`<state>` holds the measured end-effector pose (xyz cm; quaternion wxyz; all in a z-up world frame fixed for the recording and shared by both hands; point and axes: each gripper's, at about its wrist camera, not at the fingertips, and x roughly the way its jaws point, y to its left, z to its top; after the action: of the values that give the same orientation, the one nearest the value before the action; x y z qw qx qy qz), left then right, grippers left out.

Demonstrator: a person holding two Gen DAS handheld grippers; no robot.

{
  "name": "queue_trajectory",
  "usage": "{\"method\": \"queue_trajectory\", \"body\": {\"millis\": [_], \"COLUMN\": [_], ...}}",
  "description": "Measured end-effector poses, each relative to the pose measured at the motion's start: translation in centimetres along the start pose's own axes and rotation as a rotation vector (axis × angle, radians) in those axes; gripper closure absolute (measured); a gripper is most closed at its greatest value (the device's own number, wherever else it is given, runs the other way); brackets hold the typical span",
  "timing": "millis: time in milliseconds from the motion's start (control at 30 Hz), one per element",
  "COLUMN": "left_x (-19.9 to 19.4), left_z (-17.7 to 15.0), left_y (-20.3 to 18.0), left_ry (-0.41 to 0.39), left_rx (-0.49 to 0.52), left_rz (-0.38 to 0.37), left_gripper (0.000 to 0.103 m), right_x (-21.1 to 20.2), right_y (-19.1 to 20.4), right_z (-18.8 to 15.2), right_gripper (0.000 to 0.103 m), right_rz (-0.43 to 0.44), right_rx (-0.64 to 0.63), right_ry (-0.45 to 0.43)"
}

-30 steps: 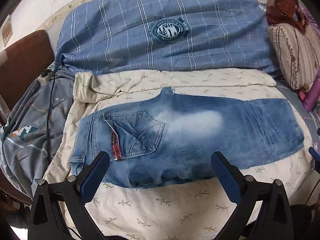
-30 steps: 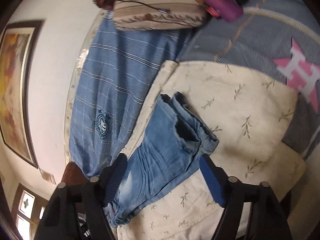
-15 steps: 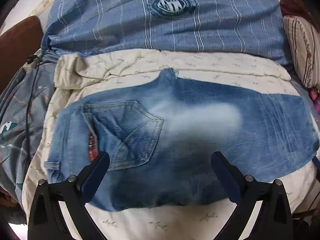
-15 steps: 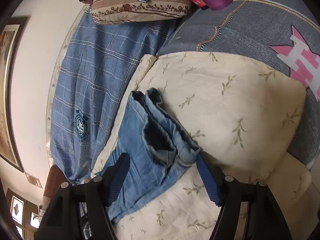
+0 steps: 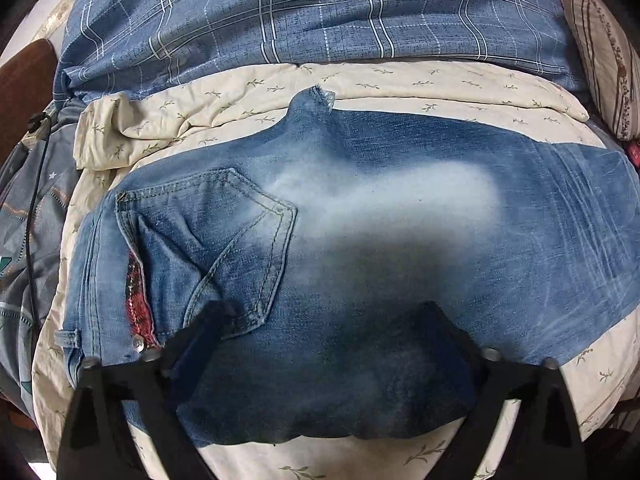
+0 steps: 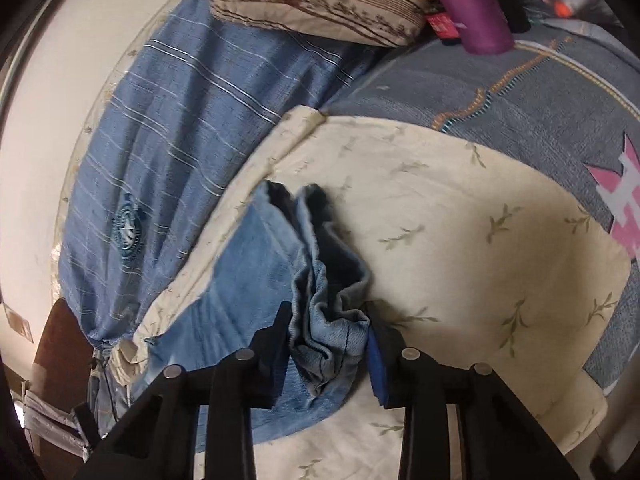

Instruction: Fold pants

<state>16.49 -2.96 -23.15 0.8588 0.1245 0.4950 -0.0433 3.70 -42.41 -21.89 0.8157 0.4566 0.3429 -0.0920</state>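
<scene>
The jeans [image 5: 360, 232] lie flat on the cream leaf-print sheet [image 5: 400, 84], long axis across the bed, waistband at left. The left gripper [image 5: 320, 344], jaws wide and just narrowing, straddles the near edge in shadow; contact unclear. The right gripper [image 6: 328, 344], just closing, pinches the bunched leg hems [image 6: 332, 320].

pants [image 5: 400, 248]: faded blue denim | sheet [image 6: 460, 216]: cream, leaf sprigs | blanket [image 5: 320, 12]: blue plaid
</scene>
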Motion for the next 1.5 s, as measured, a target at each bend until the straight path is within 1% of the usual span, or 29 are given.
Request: {"method": "queue_trajectory", "body": {"millis": [33,67,133,267,333,467,533,567,667,700,767,800,833,867,900,933,1000,1033,1100,1133,1167,1233,1333,1400,1433,1500], "left_x": [-0.1,-0.4,-1.5,-3.7,-4.9,-6.8,-7.5,-7.8,-8.5,-8.5,-8.3,-8.0,-7.9,-7.7,-7.6,-7.6,-7.8,-7.8,-8.1,-8.2,-8.2,-7.8,-6.9,-5.7,-4.9,-3.1], "left_z": [0.1,0.3,0.7,1.1,1.2,0.9,0.7,0.6,0.0,-0.2,-0.6,-0.7,-0.9,-1.0,-1.0,-1.1,-0.9,-0.7,0.0,0.5,1.0,2.2,3.8,5.0,5.5,6.5], "left_y": [0.1,0.4,1.1,2.6,3.5,5.1,6.1,6.7,8.6,9.3,10.4,11.0,11.3,11.6,11.9,12.0,11.7,11.4,10.1,9.2,8.5,6.3,3.2,1.0,0.2,-1.5], "left_ry": [0.005,0.006,-0.014,-0.051,-0.079,-0.127,-0.148,-0.158,-0.181,-0.184,-0.177,-0.168,-0.161,-0.156,-0.150,-0.148,-0.151,-0.157,-0.169,-0.179,-0.187,-0.183,-0.170,-0.151,-0.142,-0.127], "left_rx": [-0.004,-0.013,-0.041,-0.087,-0.098,-0.116,-0.129,-0.136,-0.162,-0.173,-0.192,-0.202,-0.208,-0.211,-0.214,-0.218,-0.216,-0.210,-0.190,-0.177,-0.167,-0.138,-0.081,-0.043,-0.028,0.004], "left_rz": [-0.012,-0.028,-0.057,-0.080,-0.081,-0.078,-0.078,-0.072,-0.058,-0.051,-0.045,-0.044,-0.043,-0.043,-0.045,-0.050,-0.063,-0.068,-0.089,-0.112,-0.138,-0.191,-0.219,-0.218,-0.204,-0.150], "left_gripper": [0.019,0.020,0.020,0.020,0.020,0.020,0.020,0.020,0.020,0.020,0.020,0.020,0.020,0.020,0.020,0.020,0.020,0.020,0.020,0.020,0.020,0.020,0.020,0.020,0.020,0.023], "right_x": [-0.4,-0.8,-1.6,-2.5,-2.5,-1.3,-0.5,0.2,2.6,3.7,5.8,6.9,8.0,8.7,8.9,8.6,7.0,5.6,3.7,3.2,2.9,3.0,3.4,3.5,3.3,2.7], "right_y": [0.7,1.7,3.7,9.1,11.7,17.4,19.4,20.5,22.9,23.5,24.0,24.1,24.2,24.0,23.9,23.6,23.2,22.6,21.2,20.7,19.9,18.2,16.1,15.2,15.2,14.8], "right_z": [0.0,0.0,0.0,-0.8,-1.6,-4.3,-5.8,-6.8,-9.7,-10.9,-13.0,-14.1,-15.2,-16.2,-16.6,-16.7,-15.9,-15.0,-13.3,-12.7,-11.9,-11.2,-10.7,-10.4,-10.2,-9.8], "right_gripper": [0.069,0.070,0.070,0.071,0.071,0.071,0.071,0.071,0.071,0.067,0.066,0.051,0.041,0.037,0.037,0.037,0.037,0.037,0.037,0.037,0.037,0.037,0.037,0.037,0.037,0.037], "right_rz": [0.004,0.009,0.030,0.072,0.102,0.158,0.177,0.187,0.206,0.206,0.222,0.234,0.222,0.199,0.192,0.209,0.282,0.314,0.335,0.336,0.325,0.297,0.242,0.183,0.170,0.166], "right_rx": [-0.018,-0.045,-0.095,-0.215,-0.267,-0.367,-0.401,-0.417,-0.439,-0.438,-0.431,-0.432,-0.436,-0.436,-0.436,-0.443,-0.448,-0.447,-0.442,-0.436,-0.425,-0.398,-0.368,-0.384,-0.396,-0.420], "right_ry": [-0.008,-0.016,-0.025,-0.025,-0.009,0.048,0.078,0.100,0.207,0.242,0.319,0.370,0.430,0.471,0.478,0.463,0.406,0.343,0.245,0.220,0.201,0.192,0.190,0.180,0.171,0.156]}}
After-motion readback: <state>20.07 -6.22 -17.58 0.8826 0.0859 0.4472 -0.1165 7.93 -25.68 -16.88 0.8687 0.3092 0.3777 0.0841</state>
